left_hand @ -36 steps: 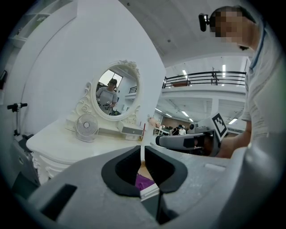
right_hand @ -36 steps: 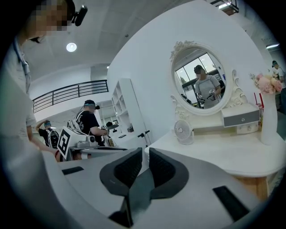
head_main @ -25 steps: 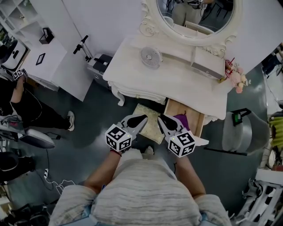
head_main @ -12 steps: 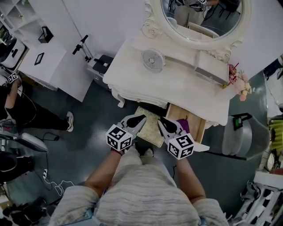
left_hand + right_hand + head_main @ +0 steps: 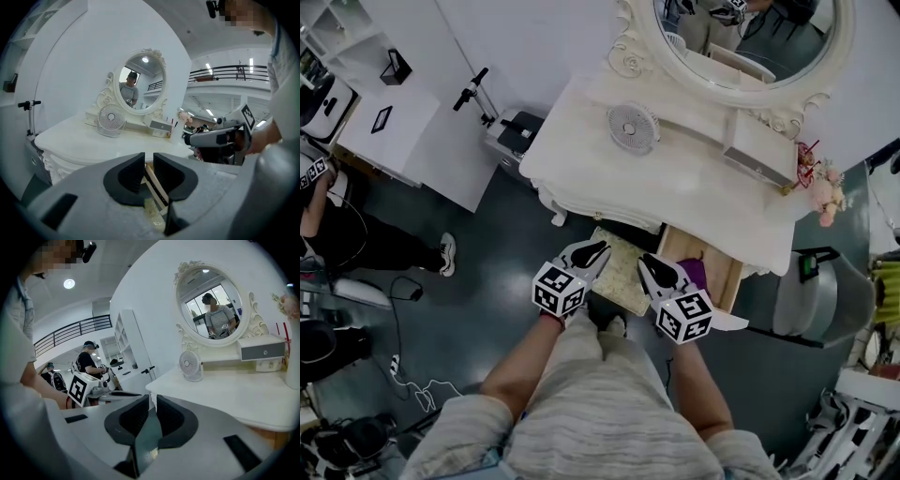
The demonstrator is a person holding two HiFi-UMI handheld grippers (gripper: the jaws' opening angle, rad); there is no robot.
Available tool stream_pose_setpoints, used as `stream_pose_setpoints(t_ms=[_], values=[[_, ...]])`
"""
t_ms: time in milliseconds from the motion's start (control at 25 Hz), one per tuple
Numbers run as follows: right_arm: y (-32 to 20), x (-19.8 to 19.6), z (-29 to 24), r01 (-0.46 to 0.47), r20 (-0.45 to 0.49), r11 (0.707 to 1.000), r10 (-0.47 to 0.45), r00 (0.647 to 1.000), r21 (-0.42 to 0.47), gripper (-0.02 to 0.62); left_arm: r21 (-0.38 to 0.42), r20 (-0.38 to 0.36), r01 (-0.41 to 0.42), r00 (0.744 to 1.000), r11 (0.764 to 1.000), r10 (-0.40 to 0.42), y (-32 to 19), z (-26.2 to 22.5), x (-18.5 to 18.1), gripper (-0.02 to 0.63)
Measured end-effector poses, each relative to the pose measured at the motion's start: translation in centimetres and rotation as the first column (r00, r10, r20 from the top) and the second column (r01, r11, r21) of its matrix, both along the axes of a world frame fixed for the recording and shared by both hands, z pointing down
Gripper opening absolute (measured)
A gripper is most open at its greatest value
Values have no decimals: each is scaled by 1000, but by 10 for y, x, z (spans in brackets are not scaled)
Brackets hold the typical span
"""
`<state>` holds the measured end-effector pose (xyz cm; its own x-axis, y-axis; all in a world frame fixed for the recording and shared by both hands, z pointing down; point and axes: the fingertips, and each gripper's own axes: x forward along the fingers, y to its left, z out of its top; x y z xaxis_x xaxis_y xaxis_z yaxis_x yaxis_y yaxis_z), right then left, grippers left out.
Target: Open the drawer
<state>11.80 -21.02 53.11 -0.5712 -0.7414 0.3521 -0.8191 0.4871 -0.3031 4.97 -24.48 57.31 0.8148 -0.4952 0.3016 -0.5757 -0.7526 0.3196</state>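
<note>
The white dressing table has a wooden drawer pulled out at its right front, with a purple thing lying inside. My left gripper hovers in front of the table over a stool, shut, nothing between its jaws. My right gripper hangs beside it at the open drawer's near left corner, also shut and empty. Neither touches the drawer. In the left gripper view the drawer's wooden edge shows below the jaws and the right gripper is at the right.
A stool with a patterned cushion stands under the table's front. On the table are a fan, an oval mirror, a small grey-fronted drawer box and flowers. A grey bin stands right; a person is far left.
Both grippers have sunk a little in front of the table while staying side by side. Their jaws look the same, and the drawer stays pulled out.
</note>
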Motion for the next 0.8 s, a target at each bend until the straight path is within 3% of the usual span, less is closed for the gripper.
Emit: stream_pose_setpoints(t_ms=[120,440,800], values=[[-4,3,3,-11,2,1000,11,1000,-2,12,-20,20,13,1000,1000,-12,-10,16,-3,118],[-11,12,20,-35,-9,999,35,999,-21,12,-72,90,70,994,995,-64,-39,57,-10,158],[-21,12,31,-41,-18,999,40,999,-26,14,-142,169,91,983,986,-66,-62,103,-12,204]])
